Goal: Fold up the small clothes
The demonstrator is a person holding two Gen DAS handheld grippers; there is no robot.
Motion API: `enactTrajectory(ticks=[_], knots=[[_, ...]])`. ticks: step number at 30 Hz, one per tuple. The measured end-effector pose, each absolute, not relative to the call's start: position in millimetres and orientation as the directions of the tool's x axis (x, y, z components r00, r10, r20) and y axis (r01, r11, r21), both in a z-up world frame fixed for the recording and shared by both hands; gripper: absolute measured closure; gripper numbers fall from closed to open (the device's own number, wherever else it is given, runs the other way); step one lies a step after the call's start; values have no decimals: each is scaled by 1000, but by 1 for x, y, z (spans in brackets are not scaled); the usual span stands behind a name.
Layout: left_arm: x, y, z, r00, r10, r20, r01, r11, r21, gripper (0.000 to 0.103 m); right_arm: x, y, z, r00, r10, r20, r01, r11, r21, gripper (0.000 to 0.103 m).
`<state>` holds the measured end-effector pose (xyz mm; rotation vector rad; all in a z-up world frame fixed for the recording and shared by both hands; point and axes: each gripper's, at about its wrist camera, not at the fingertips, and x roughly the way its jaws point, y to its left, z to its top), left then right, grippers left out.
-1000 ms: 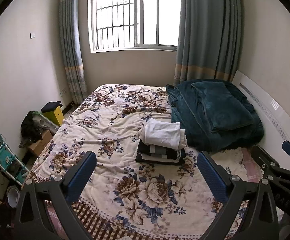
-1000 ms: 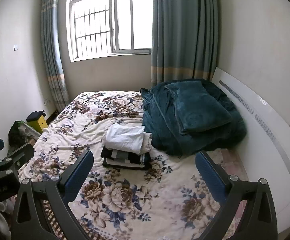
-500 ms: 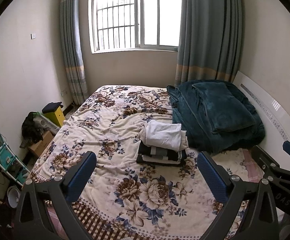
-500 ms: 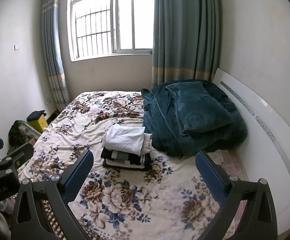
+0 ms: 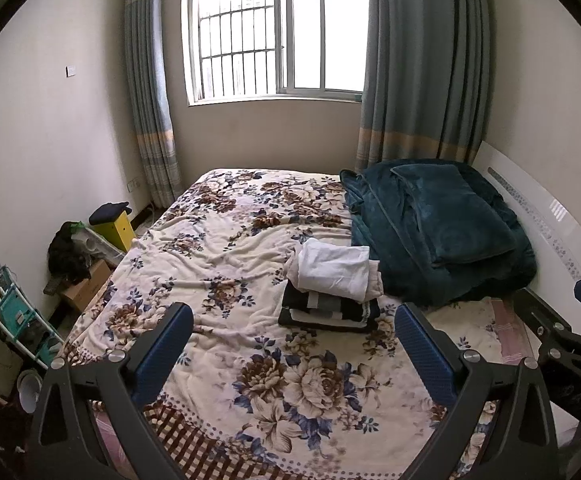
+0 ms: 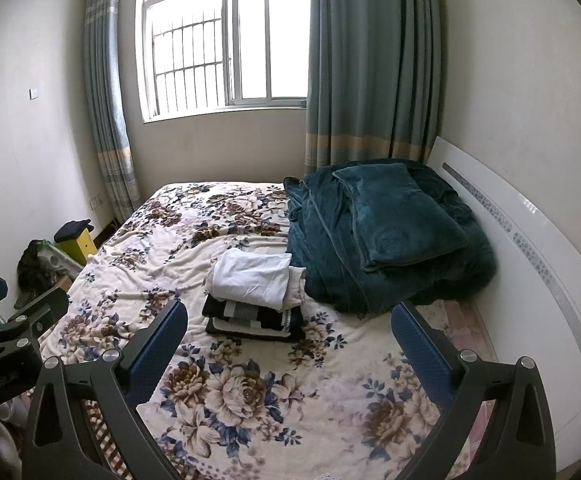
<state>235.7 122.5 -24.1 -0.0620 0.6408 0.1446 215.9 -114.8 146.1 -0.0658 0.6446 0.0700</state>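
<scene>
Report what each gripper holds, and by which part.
Nothing is held. The left gripper and right gripper are open above the bed, short of the stack of folded clothes.

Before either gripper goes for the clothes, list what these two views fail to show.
- Stack of folded clothes: the white top piece covers the lower garments in both views; their count and type cannot be told.
- Teal blanket: it hides the bed behind it in both views.
- Shelf clutter: too small and cut by the left wrist view's edge.
- Left gripper and right gripper: open, empty; bodies cut off below.
</scene>
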Motion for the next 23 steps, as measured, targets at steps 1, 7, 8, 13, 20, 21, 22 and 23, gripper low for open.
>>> enactTrajectory(ticks=[1, 7, 8, 13, 20, 21, 22, 23], knots=[[236, 122, -24, 793, 115, -599, -151, 988, -11, 0, 216, -115, 146, 797, 45, -603, -85, 996, -37, 0], [236, 123, -24, 791, 115, -600, -153, 988, -12, 0, 216, -115, 146, 797, 44, -602, -85, 996, -40, 0], [235, 123, -25, 792, 117, -600, -156, 988, -13, 0, 215, -115, 146, 797, 44, -602, -84, 996, -38, 0], [235, 124, -25, 792, 117, -600, -155, 988, -12, 0, 216, -115, 146, 798, 43, -601, -83, 996, -39, 0], [235, 124, -25, 795, 117, -596, -155, 988, -12, 0, 217, -115, 145, 798, 46, -601, -87, 995, -39, 0], [233, 124, -25, 796, 123, -592, -159, 987, -9, 0, 217, -115, 145, 797, 46, -602, -88, 995, -40, 0], [232, 123, -24, 796, 125, -592, -161, 987, -8, 0, 217, -115, 145, 798, 46, -601, -87, 995, -40, 0], [232, 123, -24, 796, 124, -593, -161, 987, -9, 0, 217, -115, 145, 798, 46, -600, -87, 995, -39, 0]])
